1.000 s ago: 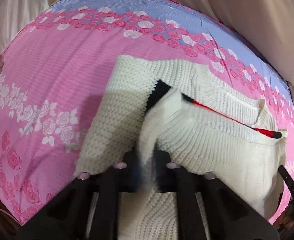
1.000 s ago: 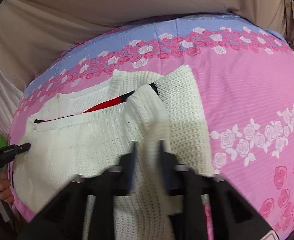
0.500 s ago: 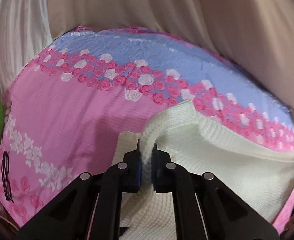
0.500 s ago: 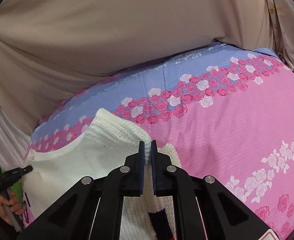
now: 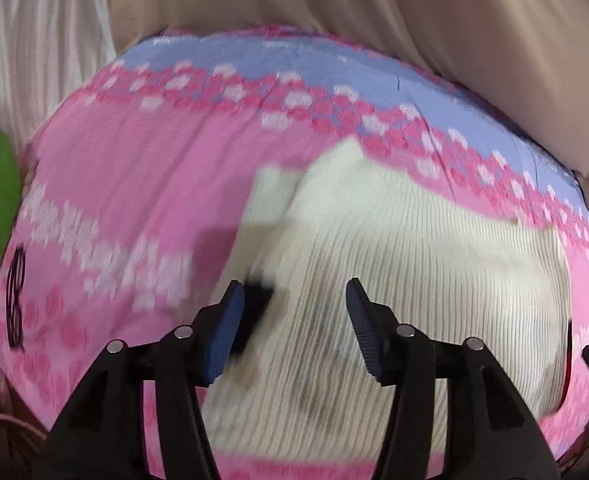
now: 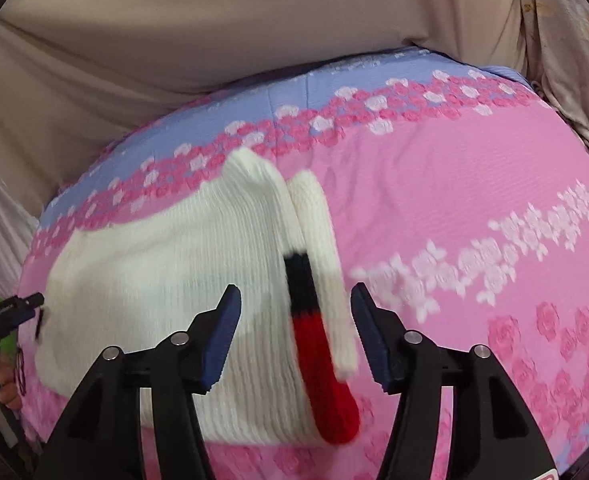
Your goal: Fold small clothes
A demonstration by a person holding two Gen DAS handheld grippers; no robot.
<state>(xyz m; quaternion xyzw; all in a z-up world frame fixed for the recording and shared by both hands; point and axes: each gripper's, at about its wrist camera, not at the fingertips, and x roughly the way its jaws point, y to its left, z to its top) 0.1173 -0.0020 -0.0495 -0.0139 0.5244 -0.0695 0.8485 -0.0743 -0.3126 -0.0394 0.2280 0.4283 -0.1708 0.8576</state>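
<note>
**A:** Where do your tongs stand, and where is the garment?

**B:** Your left tongs (image 5: 294, 320) are spread wide and hold nothing; your right tongs (image 6: 294, 324) are likewise spread and empty. The white knit sweater (image 6: 174, 280) lies flat on the pink flowered bedspread (image 6: 454, 200), directly ahead of and beneath both pairs. Its body stretches from the gap of your right tongs off to their left. In the left view, which is blurred by motion, the sweater (image 5: 414, 260) fills the gap and runs off to the right.

**A:** What lies between the right fingers?

**B:** A sleeve (image 6: 318, 240) folded along the sweater's right edge, with a black and red cuff (image 6: 314, 340) pointing back toward you. The cuff sits just inside the right finger (image 6: 368, 332). In the left view a dark patch, probably the other cuff, shows just beside the left finger (image 5: 226, 332); the blur forbids certainty.

**A:** Which step is this?

**B:** By appearance, a fold has just been laid and let go: the sweater reads as a compact rectangle with the sleeves tucked in. Whether one more fold remains is a judgement.

**A:** What does the next move call for?

**B:** If you fold again, pinch both layers at the near edge, one corner per tongs, and lift evenly so the tucked sleeve does not slide out.
</note>
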